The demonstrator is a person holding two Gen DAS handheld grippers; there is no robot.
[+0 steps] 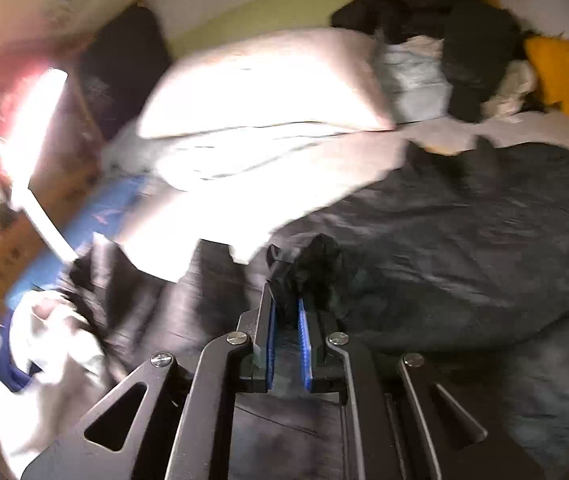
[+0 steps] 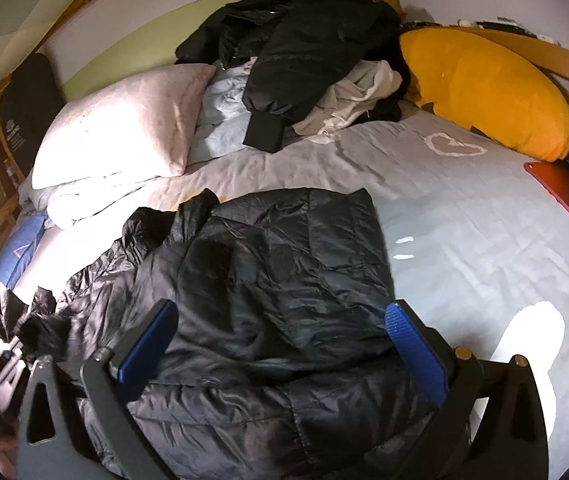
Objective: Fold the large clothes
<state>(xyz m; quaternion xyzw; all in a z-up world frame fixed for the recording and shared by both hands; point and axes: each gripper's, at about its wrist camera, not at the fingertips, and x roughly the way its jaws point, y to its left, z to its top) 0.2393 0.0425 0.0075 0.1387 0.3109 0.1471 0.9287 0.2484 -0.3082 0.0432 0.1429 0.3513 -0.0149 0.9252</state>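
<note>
— Which step is this?
— Gathering a sleeve: the left gripper (image 1: 286, 304) has pinched shut on a bunch of the black jacket (image 2: 276, 280), near the bed's (image 2: 484, 208) left edge.
— And the right gripper (image 2: 280, 344)?
— Wide open, empty, above the jacket's near hem.
— How does it lie?
— Mid-bed, lengthwise toward the pillow (image 2: 124, 120). Next, I'd judge, carry that sleeve across.

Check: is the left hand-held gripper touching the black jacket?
Touching. Left wrist view: the left hand-held gripper pinches a bunched fold of the black jacket between its blue pads.
</note>
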